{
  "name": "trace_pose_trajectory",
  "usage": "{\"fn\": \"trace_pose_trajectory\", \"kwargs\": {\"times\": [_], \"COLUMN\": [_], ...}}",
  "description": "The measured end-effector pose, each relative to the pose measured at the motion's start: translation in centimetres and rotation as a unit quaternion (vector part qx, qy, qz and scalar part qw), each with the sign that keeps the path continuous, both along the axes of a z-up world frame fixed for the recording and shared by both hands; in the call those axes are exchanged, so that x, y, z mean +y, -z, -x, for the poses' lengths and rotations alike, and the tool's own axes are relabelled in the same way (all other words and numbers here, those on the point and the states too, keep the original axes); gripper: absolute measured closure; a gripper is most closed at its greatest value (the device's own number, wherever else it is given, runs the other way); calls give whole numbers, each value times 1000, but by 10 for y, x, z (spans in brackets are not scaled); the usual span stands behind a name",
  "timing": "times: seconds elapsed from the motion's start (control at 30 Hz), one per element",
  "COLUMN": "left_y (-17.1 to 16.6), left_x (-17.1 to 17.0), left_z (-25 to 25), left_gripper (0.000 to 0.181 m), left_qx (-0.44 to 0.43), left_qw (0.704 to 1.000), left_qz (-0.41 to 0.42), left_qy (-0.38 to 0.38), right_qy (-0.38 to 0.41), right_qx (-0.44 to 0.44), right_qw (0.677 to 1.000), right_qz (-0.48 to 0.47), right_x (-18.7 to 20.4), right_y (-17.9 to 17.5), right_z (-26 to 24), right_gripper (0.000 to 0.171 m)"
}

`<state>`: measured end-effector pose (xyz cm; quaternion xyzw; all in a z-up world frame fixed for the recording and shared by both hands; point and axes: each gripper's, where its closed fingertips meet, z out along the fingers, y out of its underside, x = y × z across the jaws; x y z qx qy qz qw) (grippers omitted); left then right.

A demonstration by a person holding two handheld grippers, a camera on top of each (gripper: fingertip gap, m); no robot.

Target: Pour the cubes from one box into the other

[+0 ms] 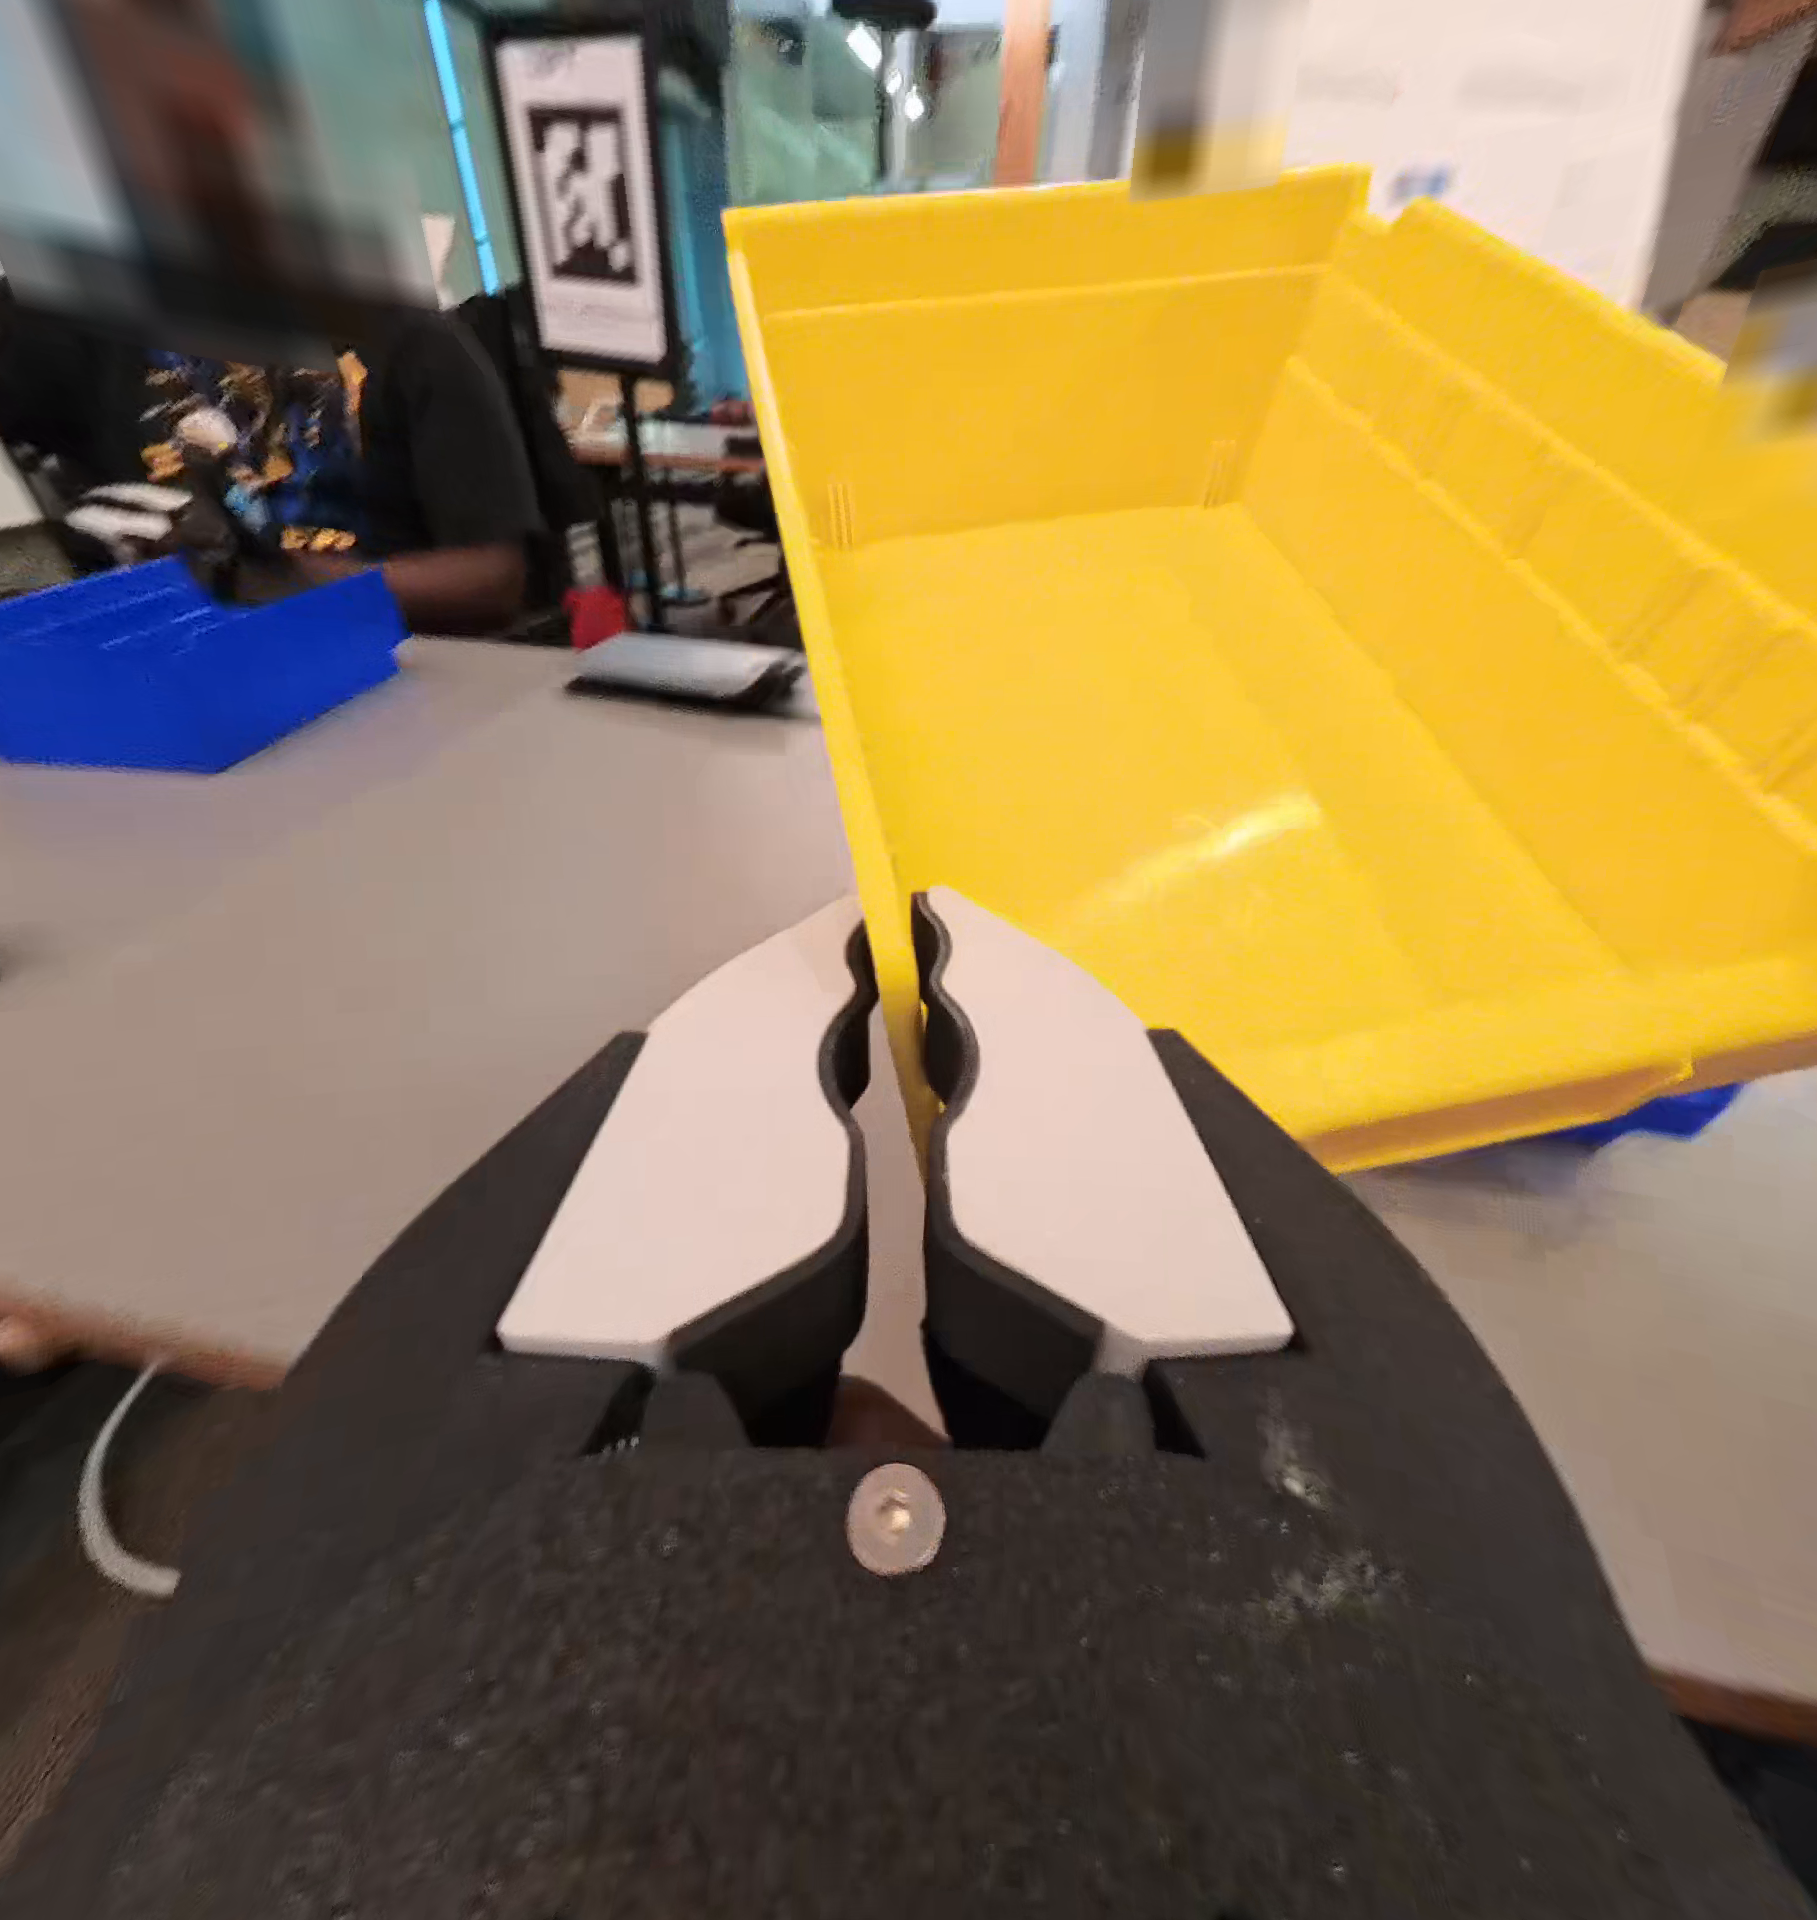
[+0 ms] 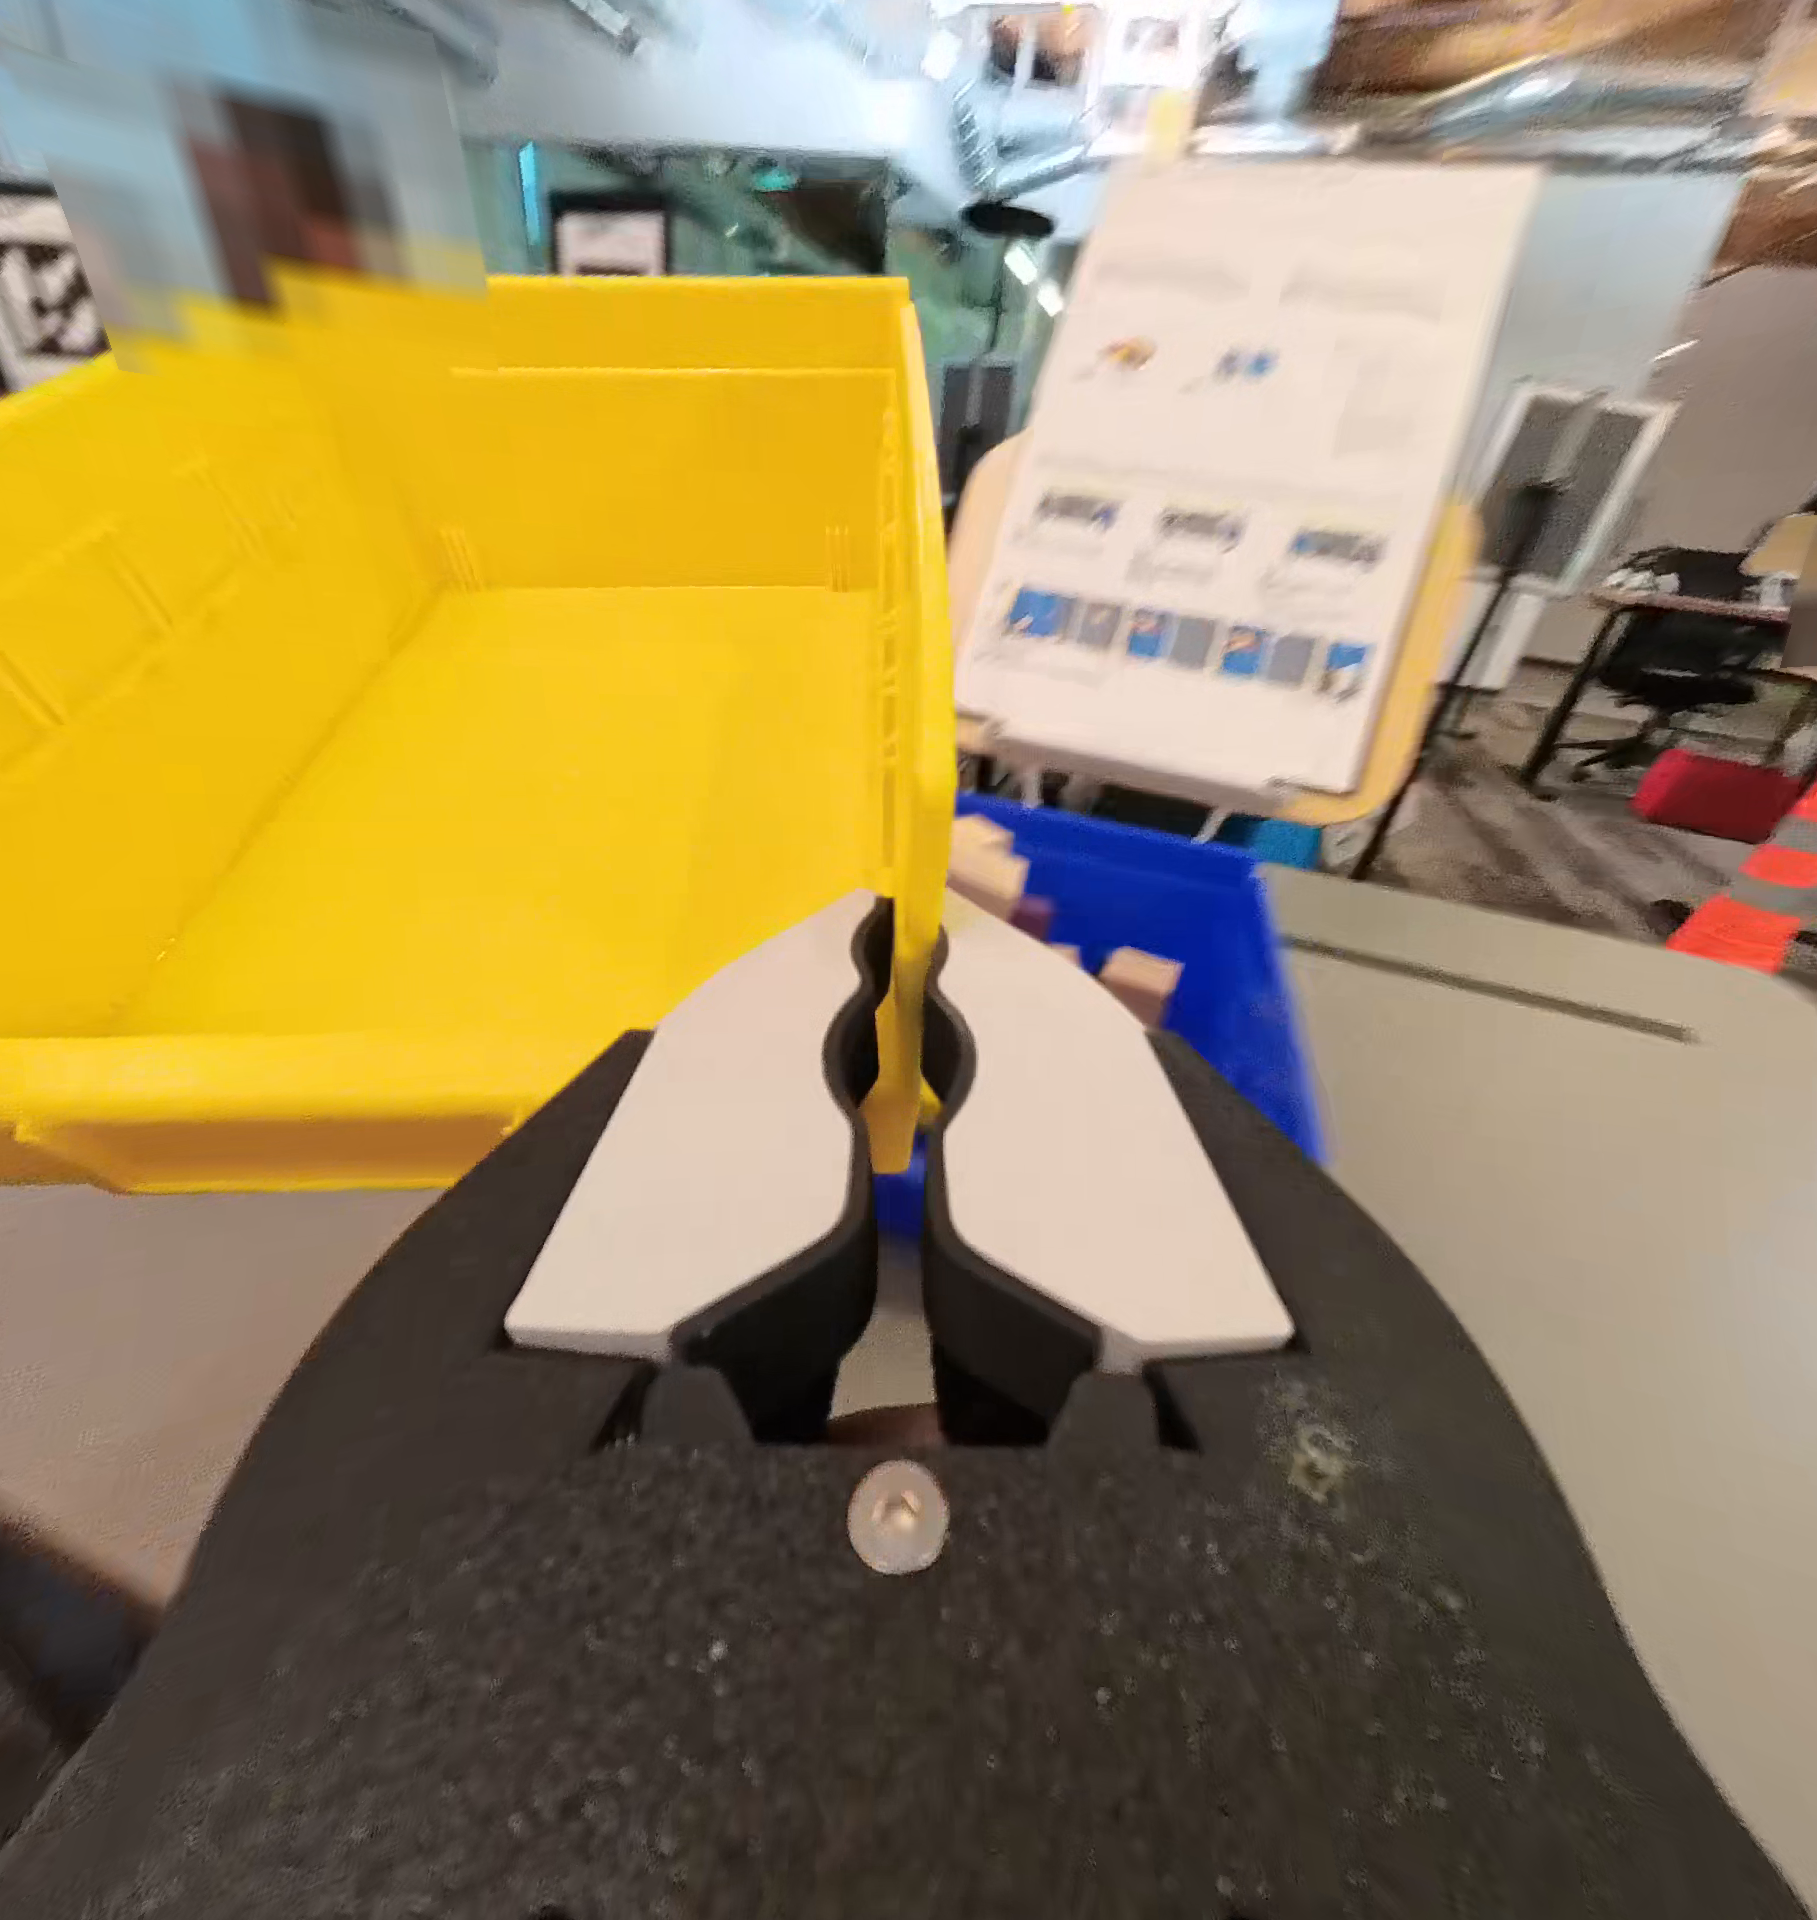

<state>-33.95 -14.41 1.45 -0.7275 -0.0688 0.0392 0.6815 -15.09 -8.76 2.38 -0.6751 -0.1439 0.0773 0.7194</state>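
Left gripper (image 1: 891, 940) – clamps yellow box (image 1: 1247, 727) wall | right gripper (image 2: 909, 935) – clamps opposite wall

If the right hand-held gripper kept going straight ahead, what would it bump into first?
The right hand-held gripper is already clamped on the yellow box's side wall, so it would just push farther along that wall. Beyond it sits the blue box with cubes inside, probably next, though depth is hard to judge.

Poster board (image 2: 1236, 499) and marker sign (image 1: 584, 197) bear print, none legible.
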Motion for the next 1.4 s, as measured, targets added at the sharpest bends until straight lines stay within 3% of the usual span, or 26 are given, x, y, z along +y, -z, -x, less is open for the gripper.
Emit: {"fn": "trace_pose_trajectory", "kwargs": {"times": [0.1,0.2,0.33,0.43,0.53,0.7,0.93,1.0,1.13,1.2,1.27,1.4], "left_y": [-39,-47,7,66,108,138,140,135,91,66,52,59], "left_x": [43,82,133,161,175,185,187,184,158,142,134,145], "left_z": [-70,-170,-305,-375,-418,-457,-462,-457,-425,-383,-321,-164], "left_gripper": [177,175,175,176,177,175,168,157,140,140,140,136], "left_qx": [-24,-5,29,18,13,35,59,44,52,54,48,77], "left_qw": [998,991,979,970,963,964,944,937,929,931,939,966], "left_qz": [11,30,84,142,180,157,183,199,174,152,150,174], "left_qy": [57,127,185,198,201,213,267,283,323,326,307,176], "right_qy": [43,91,174,198,213,276,241,235,306,316,274,145], "right_qx": [26,52,65,22,35,23,98,83,11,37,48,30], "right_qw": [999,994,979,968,952,925,929,932,918,925,948,981], "right_qz": [-3,27,87,152,217,259,262,265,253,207,152,127], "right_x": [23,48,72,89,95,108,118,113,93,81,73,79], "right_y": [-33,-31,14,79,138,161,163,163,140,109,78,49], "right_z": [-74,-177,-313,-383,-425,-467,-466,-459,-479,-478,-454,-350], "right_gripper": [170,170,169,169,168,162,165,166,125,127,128,128]}}
